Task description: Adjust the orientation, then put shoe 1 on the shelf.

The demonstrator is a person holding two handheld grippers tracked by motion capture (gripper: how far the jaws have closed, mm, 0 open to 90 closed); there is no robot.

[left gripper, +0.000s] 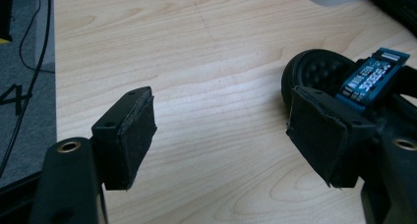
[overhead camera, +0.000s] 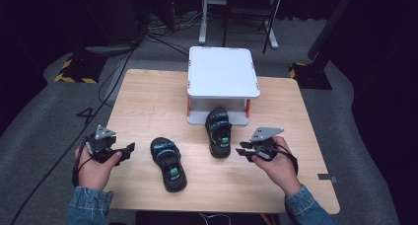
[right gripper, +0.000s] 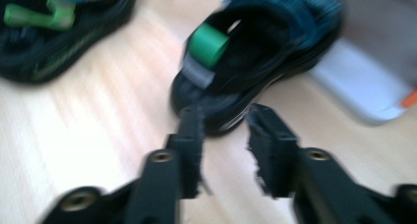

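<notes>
Two black moulded sandals with teal webbing straps and green buckle tabs lie on the bench (overhead camera: 148, 106), pale wood-grain laminate. Right sandal (overhead camera: 218, 132) has its toe under the white two-tier stand (overhead camera: 223, 72), a flat rounded-corner slab on orange posts. Left sandal (overhead camera: 168, 164) lies apart, nearer the front edge, angled. Right claw (overhead camera: 245, 153) sits just beside the right sandal's heel, jaws narrowly parted with nothing between; frayed black foam pads. Left claw (overhead camera: 126, 151) is spread wide, empty, near the left sandal; its nubbed footbed shows past one pad (left gripper: 322, 138).
</notes>
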